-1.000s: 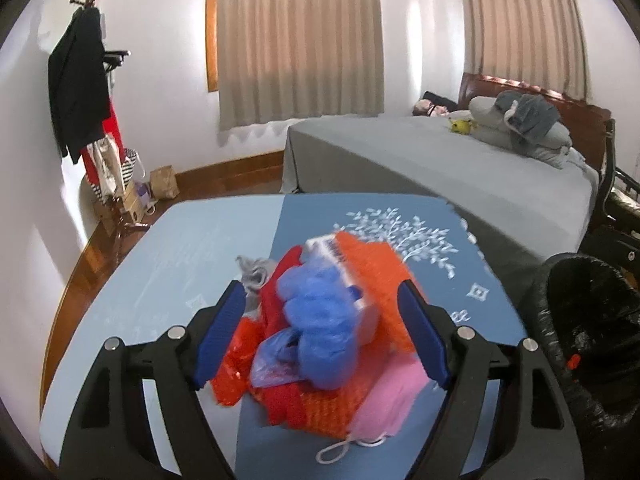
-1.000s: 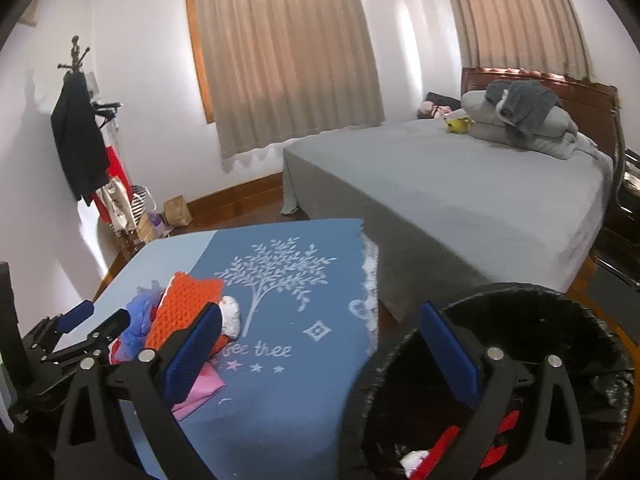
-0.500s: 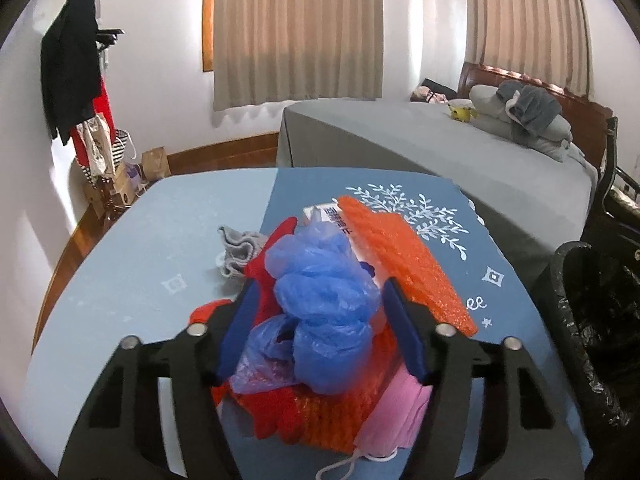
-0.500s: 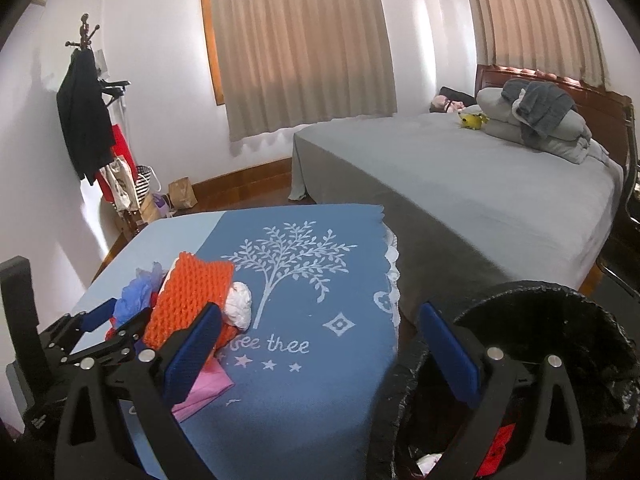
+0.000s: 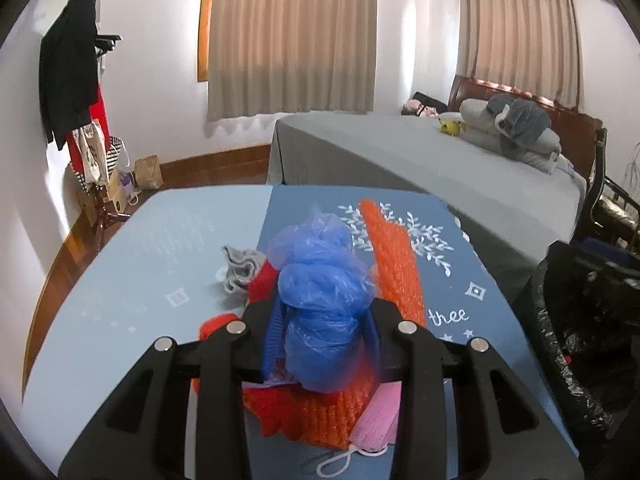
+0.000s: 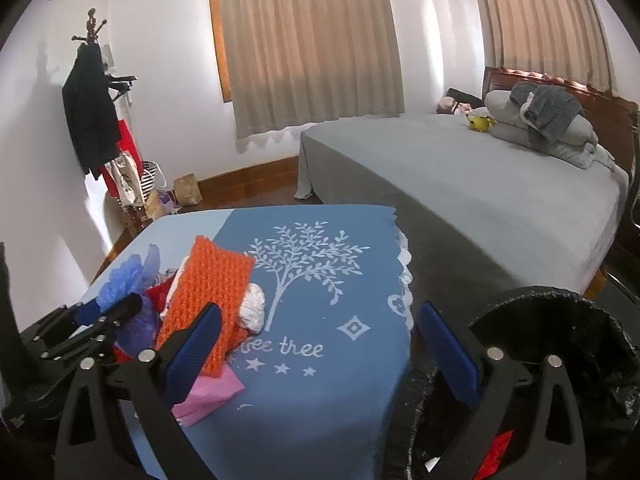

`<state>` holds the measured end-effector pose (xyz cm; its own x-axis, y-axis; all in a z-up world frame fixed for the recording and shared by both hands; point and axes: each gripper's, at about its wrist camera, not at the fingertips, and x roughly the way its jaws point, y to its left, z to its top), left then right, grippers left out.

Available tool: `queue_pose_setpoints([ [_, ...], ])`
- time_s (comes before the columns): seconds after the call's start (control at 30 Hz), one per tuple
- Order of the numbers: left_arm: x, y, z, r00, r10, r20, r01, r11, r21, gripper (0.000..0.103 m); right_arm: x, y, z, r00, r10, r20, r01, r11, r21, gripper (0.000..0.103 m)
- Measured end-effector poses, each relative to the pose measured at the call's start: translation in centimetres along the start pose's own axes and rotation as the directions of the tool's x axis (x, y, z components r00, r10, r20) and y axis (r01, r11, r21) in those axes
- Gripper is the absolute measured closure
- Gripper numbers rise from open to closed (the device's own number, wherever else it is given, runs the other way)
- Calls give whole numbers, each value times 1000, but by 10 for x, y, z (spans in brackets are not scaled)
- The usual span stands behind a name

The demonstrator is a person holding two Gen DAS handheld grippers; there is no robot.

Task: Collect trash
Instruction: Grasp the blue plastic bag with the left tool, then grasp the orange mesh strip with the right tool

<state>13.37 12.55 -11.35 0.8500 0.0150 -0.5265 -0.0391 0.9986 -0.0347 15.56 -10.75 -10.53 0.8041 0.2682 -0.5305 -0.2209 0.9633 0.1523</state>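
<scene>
The left gripper (image 5: 322,336) has its blue-padded jaws pressed in on a crumpled blue plastic bag (image 5: 324,300), which sits on top of the trash pile at the near left of the table. Under and beside the bag lie an orange bubble-wrap sheet (image 5: 396,256), crumpled red plastic (image 5: 262,280), a pink face mask with white ear loops (image 5: 378,420) and a small grey fabric scrap (image 5: 239,265); from the right wrist view a white crumpled wad (image 6: 253,310) rests against the orange sheet.

The right gripper (image 6: 320,356) hangs with its jaws spread wide and nothing between them, over the table's right edge beside the black-lined trash bin (image 6: 568,332), where something red shows inside.

The blue tablecloth (image 6: 320,392) carries a white tree print and the words "tree" with stars below; the word before it is half hidden by the pile.

Beyond stand a grey-covered bed (image 6: 480,184) with pillows, beige curtains (image 6: 308,44) and a coat rack hung with a black coat (image 6: 90,108).
</scene>
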Motion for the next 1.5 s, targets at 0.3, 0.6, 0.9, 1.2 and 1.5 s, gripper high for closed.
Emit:
queue_pose_setpoints([
  [0.3,-14,26,7,998,58,36,-57,998,-27,69,24,29,8,998,65,-16,-65,998,1,6],
  [0.6,-8,53,5,994,111,19,-109,992,-55,69,69,68,-1,984,141,-111,-143,990,-5,11],
  [0.9,-5,58,3,994,110,11,-109,992,-60,69,92,74,-13,958,210,-194,-209,978,25,34],
  [1.2,-5,60,2,994,106,10,-105,993,-61,69,86,81,-11,930,297,-215,-299,954,24,75],
  [1.5,-6,55,3,995,100,12,-99,994,-54,69,74,77,-5,935,294,-198,-299,954,4,93],
])
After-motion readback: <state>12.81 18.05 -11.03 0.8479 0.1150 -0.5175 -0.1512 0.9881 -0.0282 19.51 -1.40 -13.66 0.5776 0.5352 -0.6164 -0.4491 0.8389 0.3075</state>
